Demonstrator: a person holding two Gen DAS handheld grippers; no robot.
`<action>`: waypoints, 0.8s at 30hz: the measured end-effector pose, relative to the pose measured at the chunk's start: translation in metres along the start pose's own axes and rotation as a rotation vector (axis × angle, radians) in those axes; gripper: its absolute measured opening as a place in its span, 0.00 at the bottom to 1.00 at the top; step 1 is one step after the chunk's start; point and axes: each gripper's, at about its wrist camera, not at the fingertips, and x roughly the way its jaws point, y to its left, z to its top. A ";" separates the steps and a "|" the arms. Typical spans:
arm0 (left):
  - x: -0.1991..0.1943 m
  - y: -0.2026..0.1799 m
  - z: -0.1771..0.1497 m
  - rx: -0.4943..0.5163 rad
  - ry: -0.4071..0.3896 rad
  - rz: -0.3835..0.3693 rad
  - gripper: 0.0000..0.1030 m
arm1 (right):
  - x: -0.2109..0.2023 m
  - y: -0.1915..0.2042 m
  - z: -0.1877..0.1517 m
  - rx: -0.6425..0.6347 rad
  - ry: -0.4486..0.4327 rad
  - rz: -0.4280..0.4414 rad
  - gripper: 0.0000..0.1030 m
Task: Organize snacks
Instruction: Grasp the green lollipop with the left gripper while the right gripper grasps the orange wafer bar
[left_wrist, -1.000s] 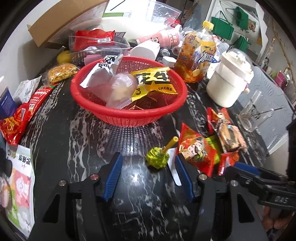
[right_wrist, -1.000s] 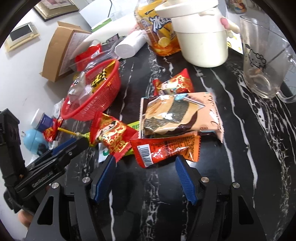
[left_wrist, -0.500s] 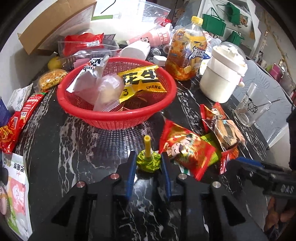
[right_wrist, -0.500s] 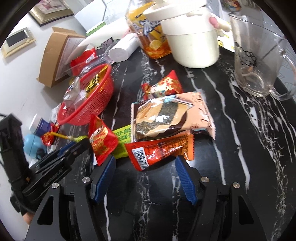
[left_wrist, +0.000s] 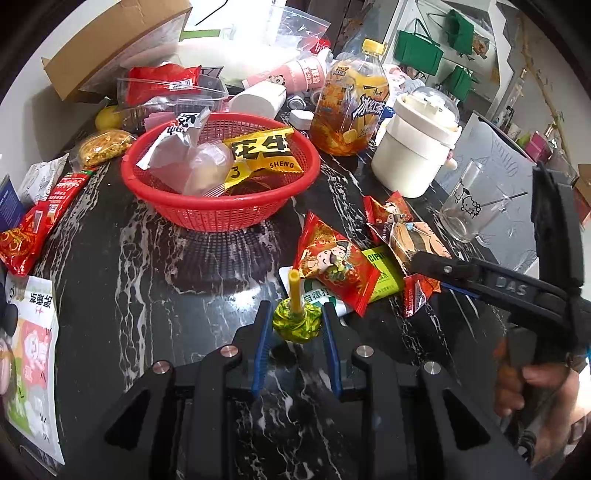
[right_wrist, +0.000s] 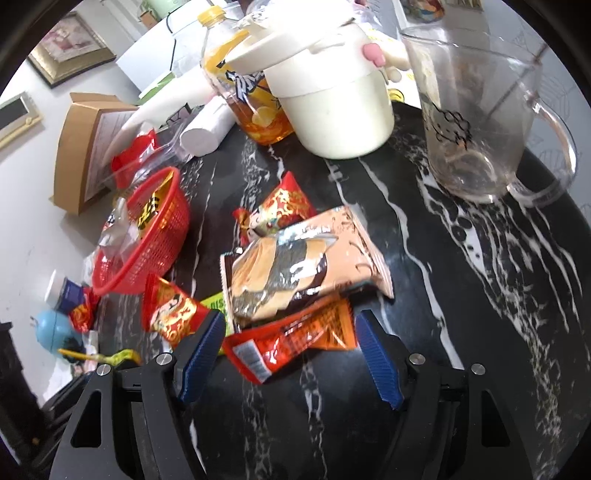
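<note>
Desk (left_wrist: 147, 266) cluttered; red basket (left_wrist: 221, 206) serves as collection point, several packets already inside. Left hand-held gripper (left_wrist: 295, 332) clenched on lollipop (left_wrist: 295, 321), apparently basket-bound. Right hand-held gripper (right_wrist: 288, 354) opening, straddling orange packet (right_wrist: 291, 343), ungripped

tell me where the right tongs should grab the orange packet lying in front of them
Across the middle of the orange packet, from above. It lies flat on the table, long side crosswise, partly tucked under the tan packet, so pinch the near, uncovered strip.
</note>
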 end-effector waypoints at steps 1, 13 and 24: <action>0.000 0.000 0.000 -0.002 0.000 -0.001 0.25 | 0.001 0.002 0.001 -0.012 -0.005 -0.014 0.71; -0.005 -0.002 -0.004 -0.009 0.004 -0.012 0.25 | 0.007 0.024 -0.014 -0.211 -0.027 -0.078 0.49; -0.014 -0.016 -0.024 0.009 0.044 -0.058 0.25 | -0.014 0.026 -0.051 -0.358 0.015 -0.058 0.34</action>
